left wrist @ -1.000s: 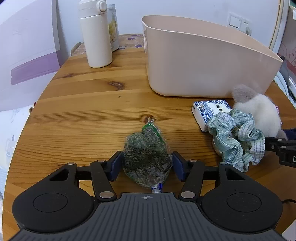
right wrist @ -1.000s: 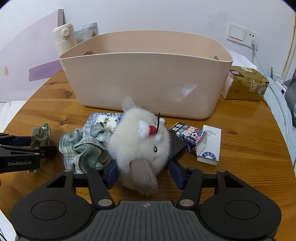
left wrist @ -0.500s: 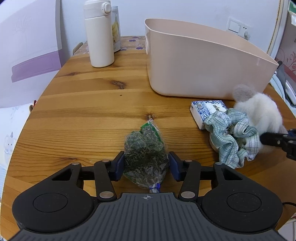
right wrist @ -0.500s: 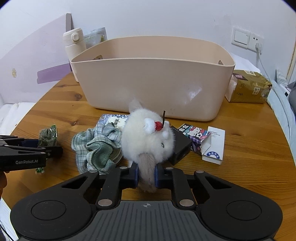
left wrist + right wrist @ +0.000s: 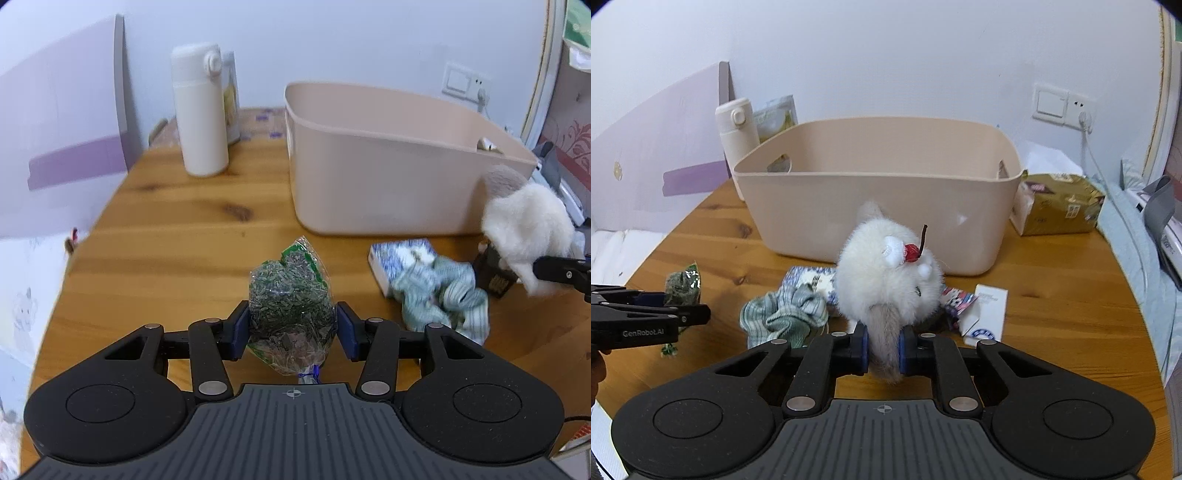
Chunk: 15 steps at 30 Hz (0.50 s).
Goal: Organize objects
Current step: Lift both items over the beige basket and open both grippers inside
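My left gripper (image 5: 291, 328) is shut on a clear bag of dried green leaves (image 5: 290, 306) and holds it above the wooden table (image 5: 177, 243); the bag also shows in the right wrist view (image 5: 681, 282). My right gripper (image 5: 882, 347) is shut on the grey ear of a white plush toy (image 5: 886, 273) with a red cherry, lifted off the table. The plush also shows in the left wrist view (image 5: 524, 225). The beige bin (image 5: 879, 184) stands behind, open on top.
A green checked scrunchie (image 5: 783, 314), a blue-white packet (image 5: 399, 254), a cartoon box (image 5: 955, 299) and a white card box (image 5: 986, 310) lie before the bin. A white flask (image 5: 199, 110) stands back left, a gold packet (image 5: 1060, 206) right of the bin.
Both grippers closed, the left on the leaf bag and the right on the plush's ear, and both lifted their objects off the table.
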Each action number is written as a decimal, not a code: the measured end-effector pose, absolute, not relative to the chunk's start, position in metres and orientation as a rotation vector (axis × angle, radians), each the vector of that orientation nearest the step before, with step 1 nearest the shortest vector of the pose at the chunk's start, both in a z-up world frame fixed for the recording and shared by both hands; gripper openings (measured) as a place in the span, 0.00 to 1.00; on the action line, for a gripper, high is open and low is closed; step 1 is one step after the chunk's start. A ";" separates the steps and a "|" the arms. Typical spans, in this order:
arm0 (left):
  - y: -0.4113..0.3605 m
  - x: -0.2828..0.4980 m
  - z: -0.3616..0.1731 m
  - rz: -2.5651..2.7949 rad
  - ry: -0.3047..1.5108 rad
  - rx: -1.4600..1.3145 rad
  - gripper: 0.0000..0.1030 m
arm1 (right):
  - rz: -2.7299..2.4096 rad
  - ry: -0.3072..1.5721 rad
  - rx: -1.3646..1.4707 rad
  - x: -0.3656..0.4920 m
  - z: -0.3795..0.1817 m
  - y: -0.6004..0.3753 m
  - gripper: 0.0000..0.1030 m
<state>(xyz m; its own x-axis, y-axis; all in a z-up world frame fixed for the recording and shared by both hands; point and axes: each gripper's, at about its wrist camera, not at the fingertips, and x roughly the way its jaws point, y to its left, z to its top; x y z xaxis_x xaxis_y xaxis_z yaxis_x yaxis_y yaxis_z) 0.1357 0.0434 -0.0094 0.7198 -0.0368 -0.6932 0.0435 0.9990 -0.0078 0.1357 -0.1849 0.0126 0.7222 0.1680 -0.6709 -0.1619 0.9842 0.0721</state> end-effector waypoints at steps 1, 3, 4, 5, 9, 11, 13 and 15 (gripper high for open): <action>0.043 0.136 -0.006 -0.043 0.756 0.012 0.48 | 0.179 0.735 0.013 0.135 0.014 -0.187 0.14; 0.043 0.138 0.002 -0.046 0.734 0.013 0.48 | 0.172 0.720 0.017 0.134 0.018 -0.189 0.14; 0.043 0.139 0.006 -0.048 0.724 0.012 0.48 | 0.168 0.713 0.017 0.134 0.020 -0.190 0.14; 0.043 0.140 0.010 -0.049 0.713 0.011 0.48 | 0.164 0.707 0.018 0.133 0.022 -0.192 0.14; 0.043 0.143 0.025 -0.053 0.672 0.012 0.48 | 0.149 0.686 0.023 0.134 0.030 -0.198 0.14; 0.042 0.146 0.032 -0.056 0.655 0.014 0.48 | 0.138 0.675 0.029 0.134 0.034 -0.203 0.14; 0.040 0.149 0.039 -0.059 0.639 0.019 0.48 | 0.127 0.660 0.035 0.135 0.038 -0.207 0.14; 0.038 0.153 0.045 -0.064 0.624 0.018 0.48 | 0.116 0.645 0.044 0.137 0.042 -0.212 0.14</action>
